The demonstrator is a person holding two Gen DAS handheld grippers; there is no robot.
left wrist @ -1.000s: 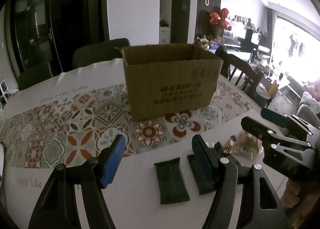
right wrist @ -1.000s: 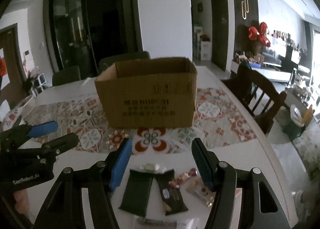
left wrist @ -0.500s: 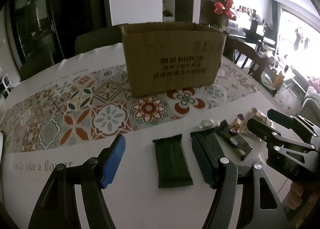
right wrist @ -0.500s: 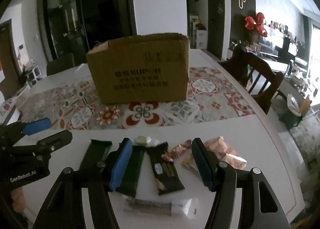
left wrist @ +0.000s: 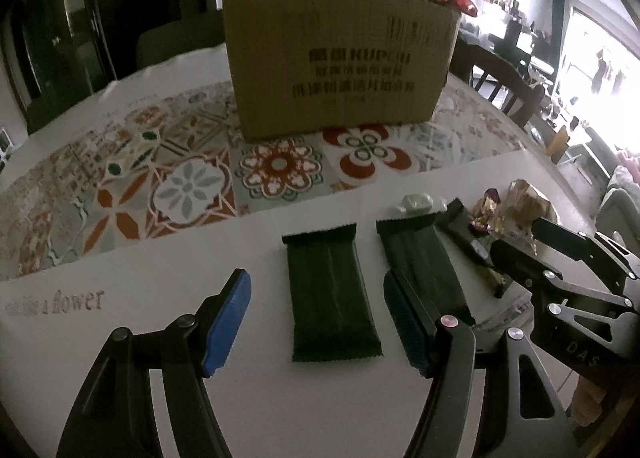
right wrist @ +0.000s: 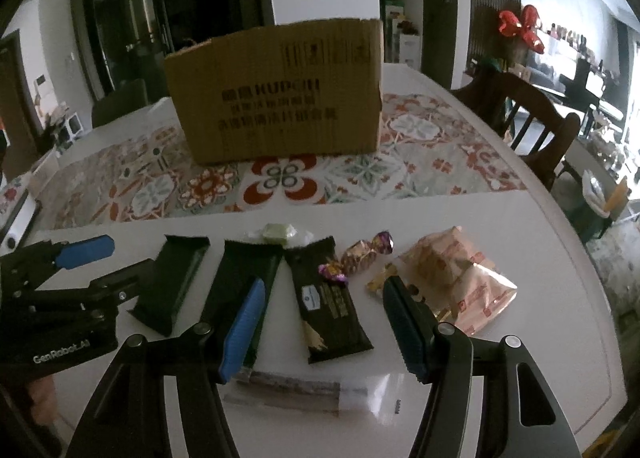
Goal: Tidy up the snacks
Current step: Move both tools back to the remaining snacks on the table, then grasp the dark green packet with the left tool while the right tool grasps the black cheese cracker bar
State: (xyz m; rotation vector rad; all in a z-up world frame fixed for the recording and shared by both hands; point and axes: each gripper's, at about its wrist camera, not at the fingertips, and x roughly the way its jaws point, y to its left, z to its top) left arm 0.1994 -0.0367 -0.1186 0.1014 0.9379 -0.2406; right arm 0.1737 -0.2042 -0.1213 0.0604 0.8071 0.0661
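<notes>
A brown cardboard box (left wrist: 340, 65) stands on the patterned runner; it also shows in the right wrist view (right wrist: 280, 93). Snacks lie in a row on the white table in front of it. My left gripper (left wrist: 316, 318) is open and low over a dark green bar (left wrist: 330, 294), with a second green bar (left wrist: 420, 258) beside its right finger. My right gripper (right wrist: 324, 322) is open over a dark brown bar (right wrist: 330, 302). A pink bag (right wrist: 456, 278), wrapped candies (right wrist: 360, 258), a pale green sweet (right wrist: 280, 234) and a clear-wrapped stick (right wrist: 304, 390) lie around it.
The floral runner (left wrist: 180, 177) crosses the table behind the snacks. A wooden chair (right wrist: 532, 117) stands at the right edge. The table's rounded edge (right wrist: 600, 318) runs close to the right of the pink bag. A white object (right wrist: 18, 223) lies far left.
Both grippers have come down and forward toward the snack row, so the snacks and box look larger. Both stay open and empty.
</notes>
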